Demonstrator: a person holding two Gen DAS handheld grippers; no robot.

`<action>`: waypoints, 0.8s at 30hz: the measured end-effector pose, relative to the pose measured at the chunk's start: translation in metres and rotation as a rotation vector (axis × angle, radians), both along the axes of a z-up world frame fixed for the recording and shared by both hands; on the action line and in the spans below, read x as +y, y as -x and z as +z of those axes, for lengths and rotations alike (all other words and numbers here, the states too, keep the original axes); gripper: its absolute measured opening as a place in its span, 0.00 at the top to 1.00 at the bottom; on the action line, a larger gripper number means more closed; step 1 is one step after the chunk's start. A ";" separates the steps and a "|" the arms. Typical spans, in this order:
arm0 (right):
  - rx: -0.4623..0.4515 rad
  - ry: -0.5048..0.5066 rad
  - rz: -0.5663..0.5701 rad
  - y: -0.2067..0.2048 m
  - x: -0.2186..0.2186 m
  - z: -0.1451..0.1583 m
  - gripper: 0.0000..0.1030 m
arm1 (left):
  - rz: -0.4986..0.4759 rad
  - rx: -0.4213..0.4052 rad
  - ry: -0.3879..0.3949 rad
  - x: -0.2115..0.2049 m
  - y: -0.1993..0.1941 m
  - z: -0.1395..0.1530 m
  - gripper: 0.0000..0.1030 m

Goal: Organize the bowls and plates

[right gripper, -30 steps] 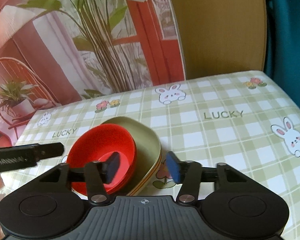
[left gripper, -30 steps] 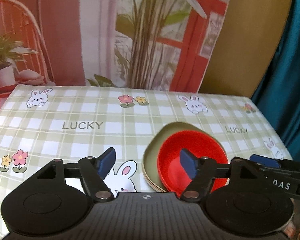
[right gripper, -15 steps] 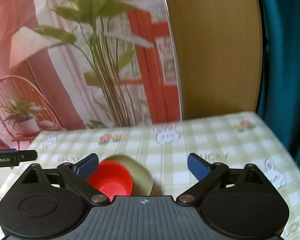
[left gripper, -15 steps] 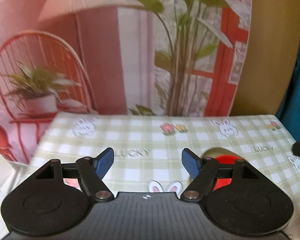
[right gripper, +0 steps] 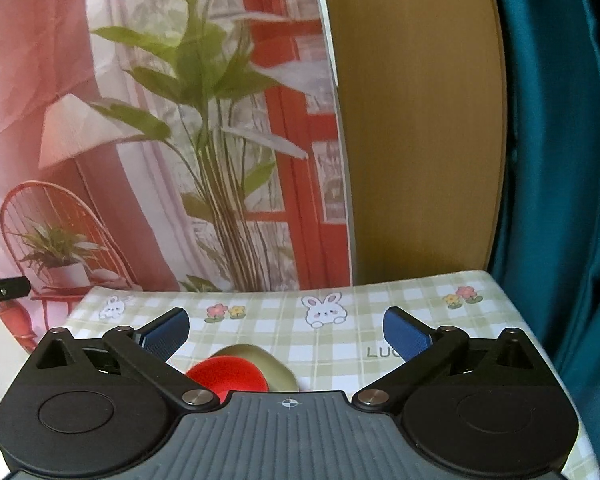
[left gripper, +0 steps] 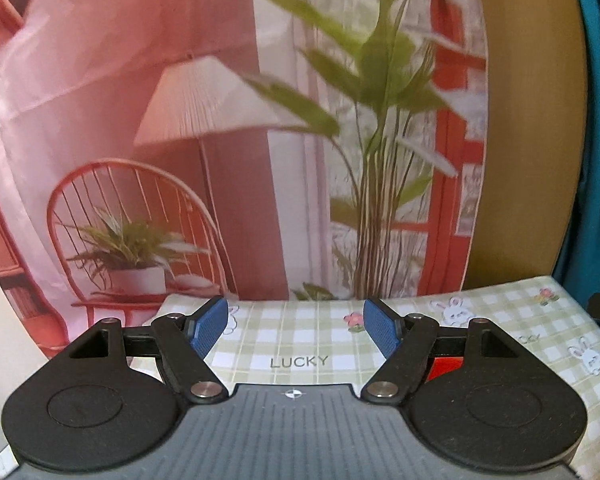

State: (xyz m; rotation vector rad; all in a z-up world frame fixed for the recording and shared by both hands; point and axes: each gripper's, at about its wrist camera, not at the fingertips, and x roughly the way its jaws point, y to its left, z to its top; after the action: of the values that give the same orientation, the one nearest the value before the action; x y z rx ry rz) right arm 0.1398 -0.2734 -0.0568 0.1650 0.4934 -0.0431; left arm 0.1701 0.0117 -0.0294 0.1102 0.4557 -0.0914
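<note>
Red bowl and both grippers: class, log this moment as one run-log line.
left gripper: open, empty | right gripper: open, empty | red bowl: nested in green plate | stack: on checked tablecloth

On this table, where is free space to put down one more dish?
Free: the tablecloth right of the red bowl, toward the rabbit print, and the patch around the "LUCKY" print. Crowded: only where the red bowl sits in the green plate.

Dishes mostly hidden behind the grippers.
The red bowl (right gripper: pixel 228 374) and green plate (right gripper: pixel 276 372) are partly covered; backdrop leaves (left gripper: pixel 364 60) blurred.
</note>
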 end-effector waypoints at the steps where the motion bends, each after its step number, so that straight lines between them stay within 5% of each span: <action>1: -0.010 0.006 0.000 0.005 0.002 0.004 0.00 | -0.001 -0.005 0.004 0.000 0.005 0.004 0.25; 24: -0.118 0.067 -0.012 0.085 0.041 0.062 0.00 | -0.043 -0.065 0.053 0.002 0.084 0.039 0.25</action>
State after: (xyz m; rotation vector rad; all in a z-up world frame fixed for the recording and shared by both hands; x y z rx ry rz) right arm 0.0548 -0.2320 0.0050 0.1040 0.3731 -0.0616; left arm 0.0858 0.0135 0.0093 0.0708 0.3854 -0.1415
